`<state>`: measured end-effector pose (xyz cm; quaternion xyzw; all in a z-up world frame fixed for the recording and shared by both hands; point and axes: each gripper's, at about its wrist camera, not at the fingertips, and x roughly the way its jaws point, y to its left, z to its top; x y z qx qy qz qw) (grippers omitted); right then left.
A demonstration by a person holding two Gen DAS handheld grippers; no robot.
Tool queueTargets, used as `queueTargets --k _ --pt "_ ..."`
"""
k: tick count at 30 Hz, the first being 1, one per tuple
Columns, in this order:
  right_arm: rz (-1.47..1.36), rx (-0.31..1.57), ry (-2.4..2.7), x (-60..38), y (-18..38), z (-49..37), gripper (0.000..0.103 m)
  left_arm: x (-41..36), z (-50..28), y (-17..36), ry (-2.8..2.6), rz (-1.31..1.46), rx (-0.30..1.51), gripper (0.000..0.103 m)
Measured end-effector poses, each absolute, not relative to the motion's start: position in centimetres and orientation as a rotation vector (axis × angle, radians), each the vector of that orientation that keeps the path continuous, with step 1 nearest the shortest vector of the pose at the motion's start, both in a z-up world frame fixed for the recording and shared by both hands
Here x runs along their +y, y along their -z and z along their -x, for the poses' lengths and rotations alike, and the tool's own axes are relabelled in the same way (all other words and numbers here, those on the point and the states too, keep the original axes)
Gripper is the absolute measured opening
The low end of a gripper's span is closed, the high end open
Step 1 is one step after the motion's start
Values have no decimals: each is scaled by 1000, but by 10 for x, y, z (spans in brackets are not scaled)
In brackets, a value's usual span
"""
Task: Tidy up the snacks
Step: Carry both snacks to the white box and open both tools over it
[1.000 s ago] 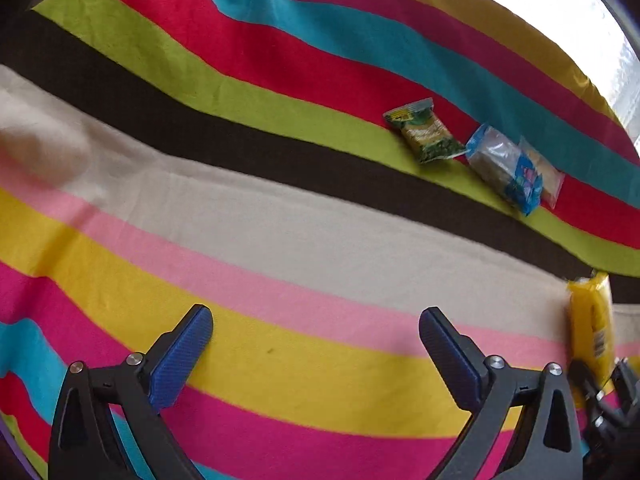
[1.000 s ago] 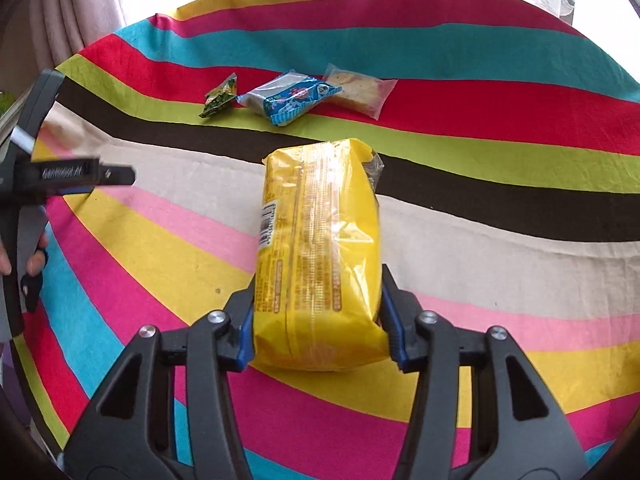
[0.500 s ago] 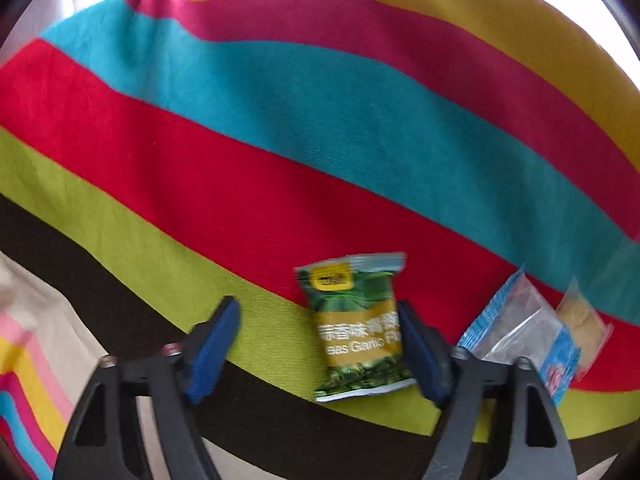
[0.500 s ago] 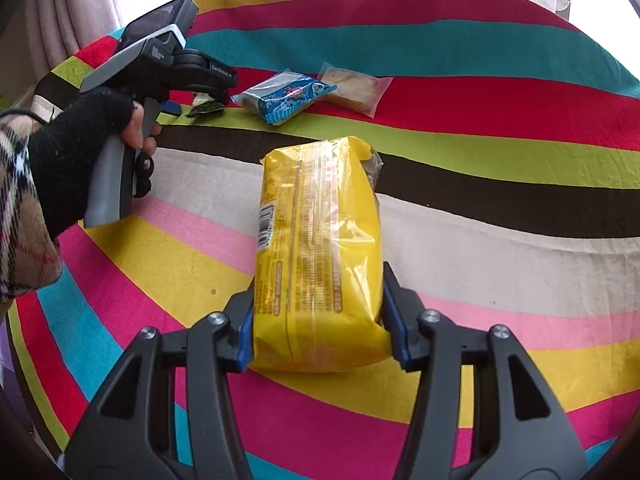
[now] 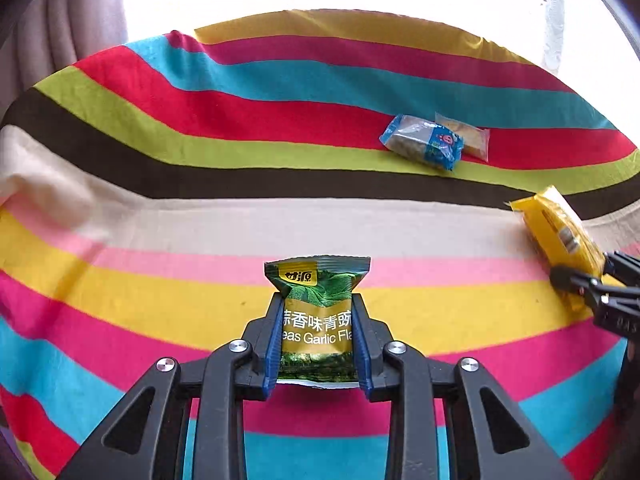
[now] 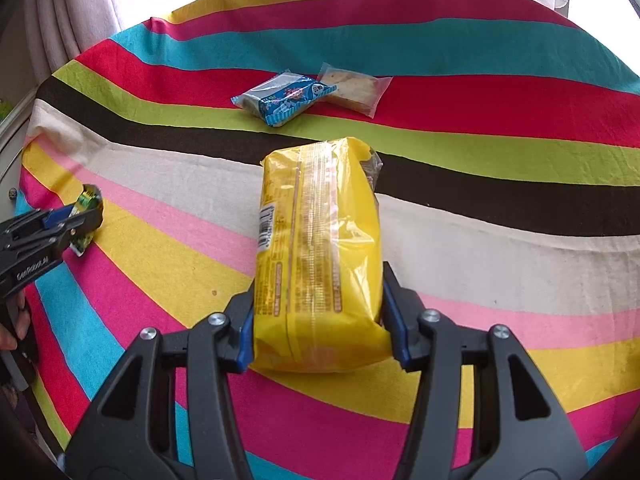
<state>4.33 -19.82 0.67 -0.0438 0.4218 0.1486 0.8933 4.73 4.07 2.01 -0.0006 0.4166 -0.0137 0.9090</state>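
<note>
A small green pea packet (image 5: 317, 280) stands upright between the blue pads of my left gripper (image 5: 317, 308). The jaws are closing and the pads press on its sides; it hangs above the yellow and pink stripes. In the right wrist view that gripper (image 6: 86, 216) shows at the left edge with the green packet (image 6: 89, 196) sticking out. My right gripper (image 6: 318, 292) is shut on a big yellow snack bag (image 6: 316, 220), also seen at the right of the left wrist view as the yellow bag (image 5: 556, 224).
A blue wrapped snack (image 6: 286, 98) and a clear-wrapped biscuit (image 6: 356, 86) lie side by side on the red stripe of the striped cloth (image 6: 500, 216). A curtain (image 6: 68, 20) hangs at the far left. A person's hand (image 6: 12, 320) holds the left gripper.
My left gripper went out to the green packet on the far stripes, closed on it and drew back toward the near stripes with it. The right gripper kept still with the yellow bag.
</note>
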Motion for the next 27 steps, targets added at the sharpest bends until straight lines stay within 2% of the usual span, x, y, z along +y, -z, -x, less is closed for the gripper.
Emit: queueTargets --k 7,21,27 --pt "101 874 -306 -198 -6 -44 56 48 -25 -10 43 87 872 31" --pt "112 873 -306 -199 -6 -46 55 55 -18 -9 34 71 874 32" --pt "-7 911 -219 -200 -17 -34 54 53 -9 -11 49 60 896 32"
